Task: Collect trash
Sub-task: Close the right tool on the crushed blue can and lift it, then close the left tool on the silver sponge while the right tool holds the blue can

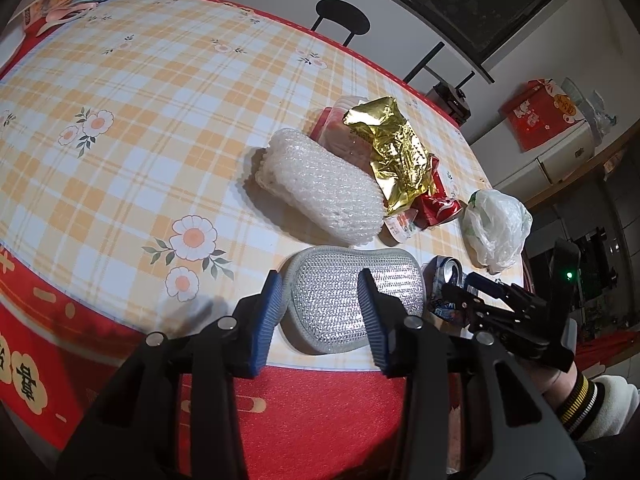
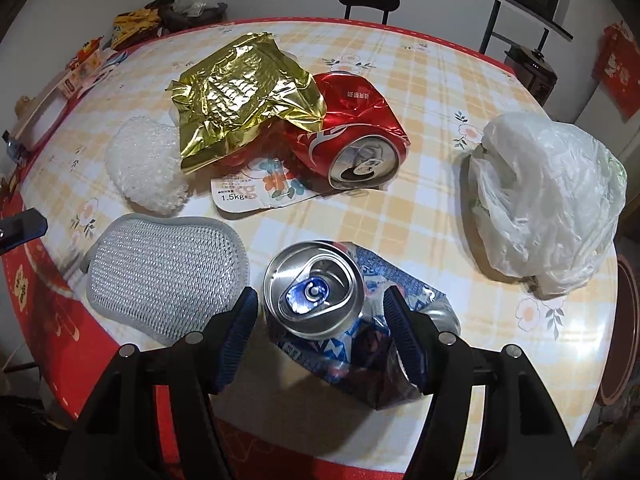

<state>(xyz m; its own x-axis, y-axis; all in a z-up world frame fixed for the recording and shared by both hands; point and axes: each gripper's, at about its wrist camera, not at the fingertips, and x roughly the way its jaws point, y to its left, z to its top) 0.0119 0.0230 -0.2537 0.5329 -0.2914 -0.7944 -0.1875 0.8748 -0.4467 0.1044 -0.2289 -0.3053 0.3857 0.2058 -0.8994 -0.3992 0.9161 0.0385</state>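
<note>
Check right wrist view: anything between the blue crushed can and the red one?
Bare tablecloth between the blue can and red can; only a torn label edges in leftward.

Crushed blue can (image 2: 344, 316) lies beside grey scrubber (image 2: 164, 280) — red can (image 2: 352, 136) behind.

The gold foil wrapper (image 2: 244, 104) hides part of the crushed red can (image 2: 352, 136) and most of a printed label (image 2: 260, 192) beneath it. In the left wrist view the right claw (image 1: 472, 292) covers most of the blue can (image 1: 446, 280) — its print too small to read. Clutter (image 2: 136, 24) at the desk's far edge stays indistinct.
</note>
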